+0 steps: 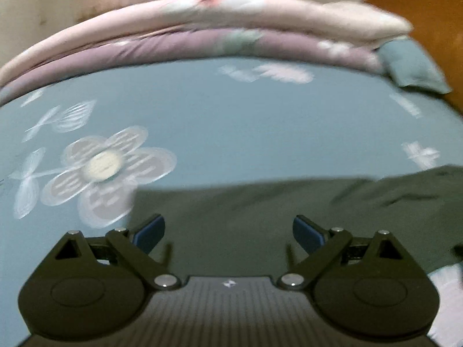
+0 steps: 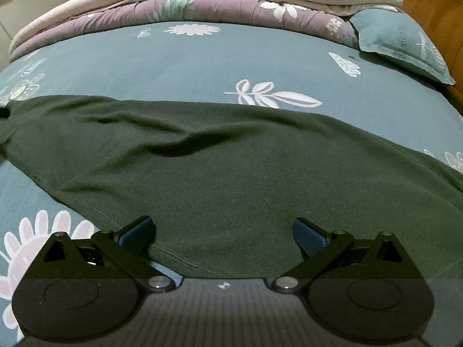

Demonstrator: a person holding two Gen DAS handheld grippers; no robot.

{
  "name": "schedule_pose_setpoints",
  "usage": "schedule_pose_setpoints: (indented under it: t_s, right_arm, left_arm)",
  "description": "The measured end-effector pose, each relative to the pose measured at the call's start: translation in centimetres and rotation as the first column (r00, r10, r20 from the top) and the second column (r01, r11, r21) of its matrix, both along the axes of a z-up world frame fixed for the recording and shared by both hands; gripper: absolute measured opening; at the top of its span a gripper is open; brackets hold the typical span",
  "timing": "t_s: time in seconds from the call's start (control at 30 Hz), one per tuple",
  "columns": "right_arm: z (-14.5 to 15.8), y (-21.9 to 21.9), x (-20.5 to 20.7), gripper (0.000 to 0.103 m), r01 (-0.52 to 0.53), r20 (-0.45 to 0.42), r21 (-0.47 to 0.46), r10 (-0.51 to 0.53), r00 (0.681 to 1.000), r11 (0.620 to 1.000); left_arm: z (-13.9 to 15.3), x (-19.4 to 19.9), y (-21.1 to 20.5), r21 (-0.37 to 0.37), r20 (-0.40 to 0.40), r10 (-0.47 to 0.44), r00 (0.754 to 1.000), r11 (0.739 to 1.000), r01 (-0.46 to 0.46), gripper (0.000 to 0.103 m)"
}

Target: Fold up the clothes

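folding progress: judging by how it lies, little or nothing of the fold is done; the dark green knit garment (image 2: 231,173) lies spread out in what looks like a single layer, with no folded-over panel that i can make out.
what is left: by my reading, every fold, plus smoothing the ripples first.
garment location: on the teal floral bedsheet (image 2: 202,57), across the near part of the bed, directly ahead of both grippers.
garment look: matte, finely ribbed fabric; a stitched hem runs along the near left edge in the right wrist view; soft creases cross its middle and far-left part; which part is sleeve or body i cannot tell.
left gripper (image 1: 228,231): jaws spread wide, holding nothing, poised over the garment's left portion; this view is blurred.
right gripper (image 2: 222,231): jaws spread wide, empty, just above the hem edge; whether the blue pads (image 2: 139,231) touch the cloth i cannot tell.
background: folded pink and purple floral quilts (image 2: 202,0) lie along the far side, a teal pillow (image 2: 399,43) at far right beside the brown wooden headboard (image 2: 434,14).
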State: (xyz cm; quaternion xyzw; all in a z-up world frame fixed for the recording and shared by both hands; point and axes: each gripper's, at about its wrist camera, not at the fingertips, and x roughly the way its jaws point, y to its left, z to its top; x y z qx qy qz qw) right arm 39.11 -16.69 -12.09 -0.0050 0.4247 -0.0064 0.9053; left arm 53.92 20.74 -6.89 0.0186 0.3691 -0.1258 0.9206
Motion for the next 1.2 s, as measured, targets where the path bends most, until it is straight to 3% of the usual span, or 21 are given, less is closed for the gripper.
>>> schedule_pose_setpoints:
  t_s: [0.13, 0.23, 0.37, 0.5, 0.67, 0.83, 1.0, 1.2]
  right_arm:
    - [1.2, -0.9, 0.8, 0.103, -0.009, -0.039, 0.030, 0.010, 0.999, 1.000]
    - [3.2, -3.3, 1.1, 0.103, 0.036, 0.016, 0.040, -0.036, 0.999, 0.999]
    - [5.2, -9.2, 3.0, 0.103, 0.161, 0.071, 0.010, -0.161, 0.984, 0.987]
    - [5.0, -17.7, 5.5, 0.103, 0.365, 0.040, 0.151, -0.374, 0.926, 0.919]
    - [1.3, -24.9, 7.5, 0.103, 0.519, -0.086, 0.291, -0.519, 0.851, 0.803]
    - [0.3, -26.5, 9.8, 0.103, 0.492, -0.044, 0.194, -0.493, 0.869, 0.849]
    - [0.9, -26.8, 11.6, 0.103, 0.448, -0.113, 0.126, -0.436, 0.893, 0.885]
    - [4.7, -24.4, 6.8, 0.103, 0.421, -0.064, 0.163, -0.416, 0.907, 0.892]
  left_arm:
    - [-2.5, 2.1, -1.2, 0.067, -0.075, 0.048, 0.996, 0.997, -0.043, 0.098]
    - [-2.9, 2.4, -0.1, 0.049, -0.079, 0.095, 0.992, 0.995, -0.091, 0.099]
    - [-3.1, 2.3, 0.2, 0.060, -0.074, 0.082, 0.994, 0.995, -0.078, 0.100]
    - [-3.2, 2.0, 0.3, 0.047, -0.065, 0.078, 0.995, 0.996, -0.075, 0.101]
    - [-3.4, 2.1, 0.3, 0.042, -0.060, 0.078, 0.995, 0.996, -0.075, 0.102]
    - [-3.4, 2.3, 0.5, 0.038, -0.063, 0.073, 0.995, 0.997, -0.071, 0.102]
    - [-3.0, 2.2, 0.5, 0.041, -0.062, 0.075, 0.995, 0.997, -0.072, 0.102]
    - [-0.5, -0.5, -0.4, 0.019, -0.006, 0.008, 1.000, 1.000, -0.008, 0.102]
